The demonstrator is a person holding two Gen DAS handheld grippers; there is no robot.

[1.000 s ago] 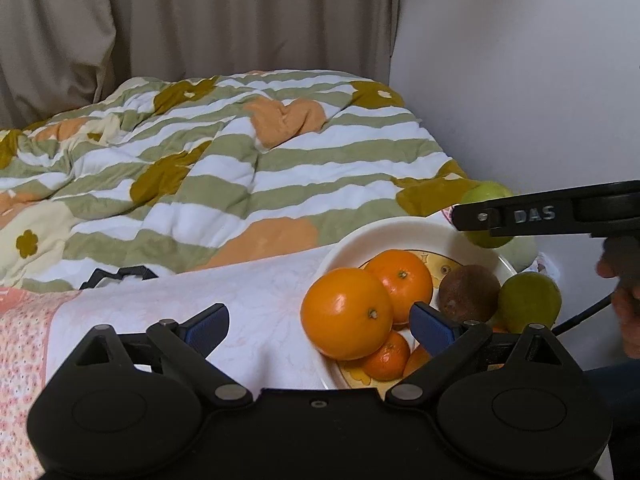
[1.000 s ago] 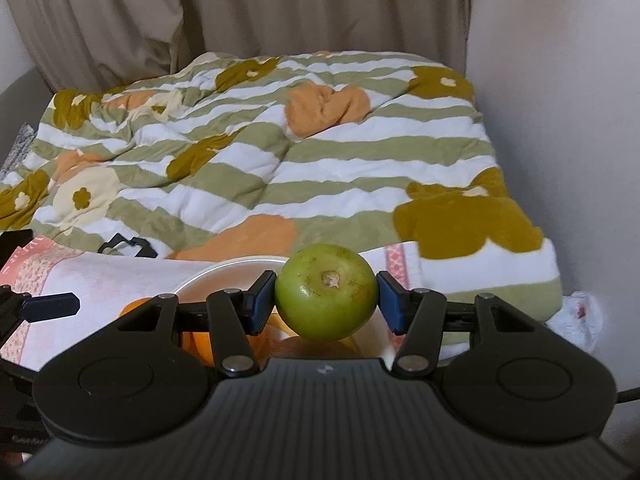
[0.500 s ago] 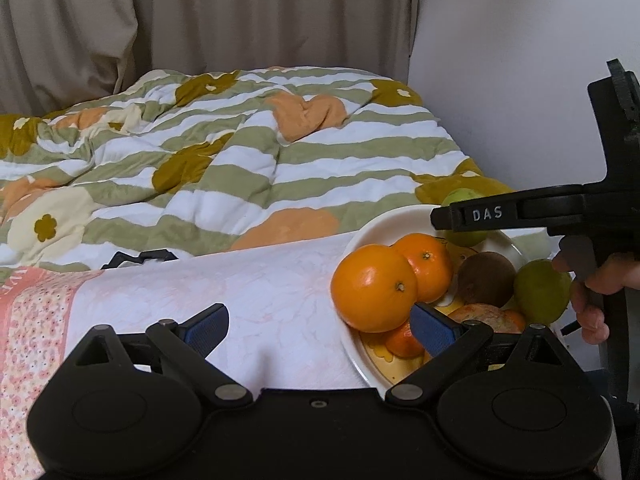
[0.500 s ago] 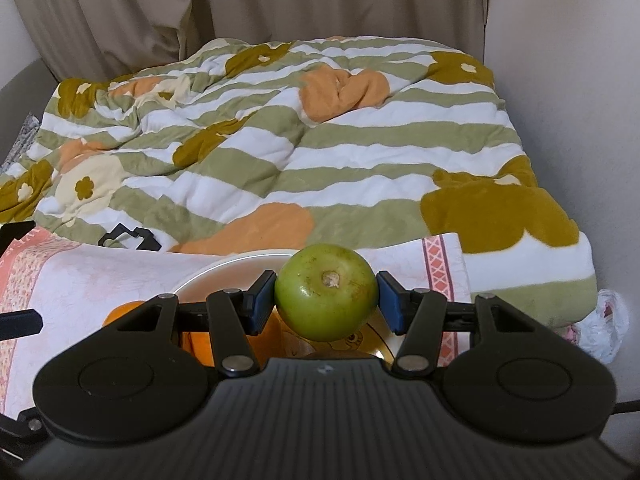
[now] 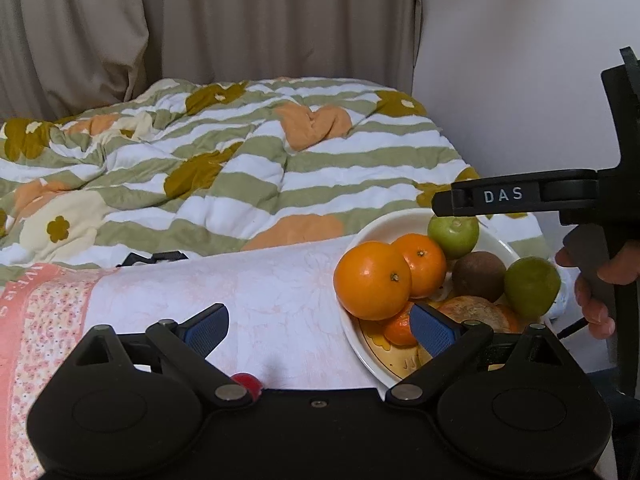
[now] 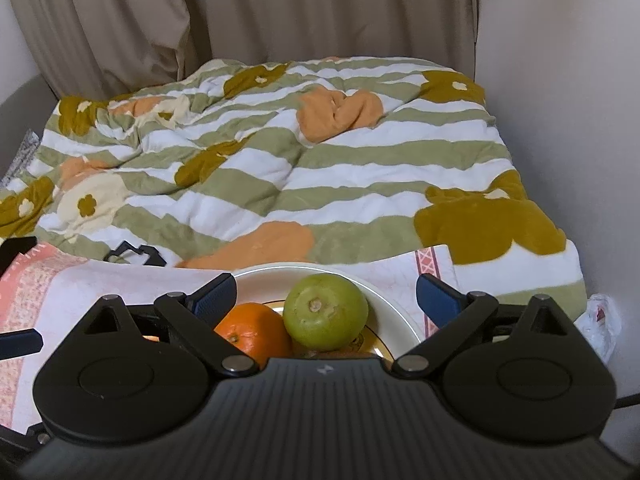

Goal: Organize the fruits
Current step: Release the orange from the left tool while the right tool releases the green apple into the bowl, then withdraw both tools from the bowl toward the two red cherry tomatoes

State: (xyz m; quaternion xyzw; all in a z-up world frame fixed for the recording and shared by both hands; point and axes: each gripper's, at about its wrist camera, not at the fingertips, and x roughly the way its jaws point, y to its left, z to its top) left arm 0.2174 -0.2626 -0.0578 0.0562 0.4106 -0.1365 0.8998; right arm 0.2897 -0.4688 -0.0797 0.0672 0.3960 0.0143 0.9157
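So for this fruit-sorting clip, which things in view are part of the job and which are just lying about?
Part of the job:
- white bowl
- green fruit just released, right gripper fingers opening clear of it
- big orange and smaller orange
- brown fruit
- second green fruit
- left gripper, open and empty

Lying about:
- striped quilt
- curtain
- black clip

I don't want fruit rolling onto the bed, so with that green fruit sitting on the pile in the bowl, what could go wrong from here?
1. The green fruit rests high against an orange, near the bowl rim; it may roll.
2. The right gripper, jaws opening, straddles it; pulling away carelessly could nudge it.
3. The big orange overhangs the bowl's left edge, near the left gripper, which could knock it onto the cloth.
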